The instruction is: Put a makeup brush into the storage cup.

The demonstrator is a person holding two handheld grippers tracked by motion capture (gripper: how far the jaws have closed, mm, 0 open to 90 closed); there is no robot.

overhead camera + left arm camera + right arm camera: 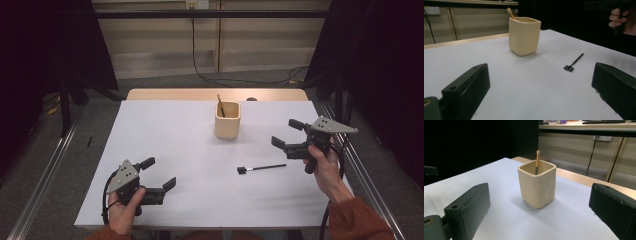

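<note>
Tongs (159,173) (286,134) agape, low over table (165,135)

Two handheld grippers were counted at the white table (165,135): the left gripper (159,173) and the right gripper (286,133), each seen with two black jaws spread apart and each held by one hand, so two hands were counted. One cream square cup (227,120) was counted on the table, with one wooden-handled brush (220,104) stood inside it. One black brush (261,168) was counted lying flat on the white surface.
</note>
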